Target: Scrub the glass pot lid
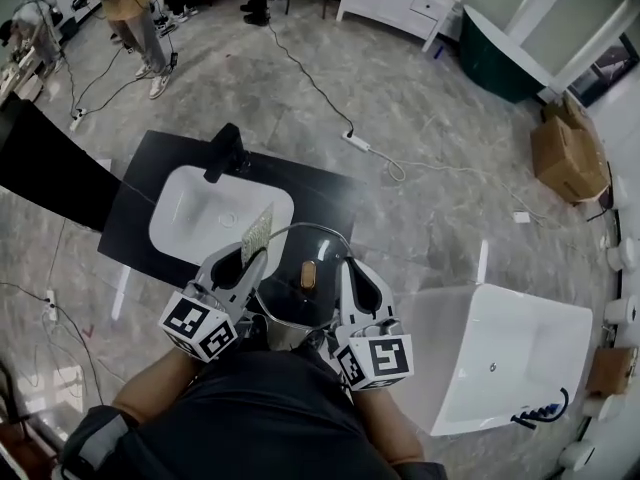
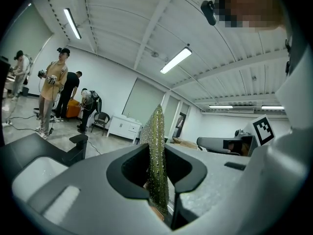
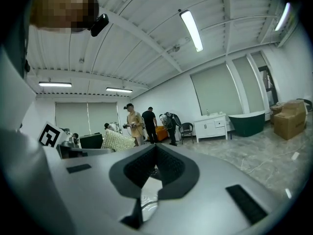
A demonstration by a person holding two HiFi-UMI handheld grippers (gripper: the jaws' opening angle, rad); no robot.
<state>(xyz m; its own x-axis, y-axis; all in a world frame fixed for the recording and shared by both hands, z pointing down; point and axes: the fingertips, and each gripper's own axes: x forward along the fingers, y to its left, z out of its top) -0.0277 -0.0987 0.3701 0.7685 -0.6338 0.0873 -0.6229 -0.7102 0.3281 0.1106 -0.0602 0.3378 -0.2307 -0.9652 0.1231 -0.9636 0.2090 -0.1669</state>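
- The left gripper (image 2: 159, 177) pinches a glittery scouring pad (image 2: 157, 151) upright between its jaws, leaving the top edge free for rubbing.
- The right gripper (image 1: 350, 273) is clamped on the glass pot lid (image 1: 290, 310) at its 3 o'clock rim, apparently to steady it.
- The lid hangs at the 5 o'clock of the sink (image 1: 190, 218), with the pad at the lid's 11 o'clock.

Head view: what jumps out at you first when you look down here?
The glass pot lid with its wooden knob sits in the middle, gripped at its rim by the right gripper. Beside it, the left gripper pinches a sparkly scouring pad. Just past them is a white sink in a black counter.
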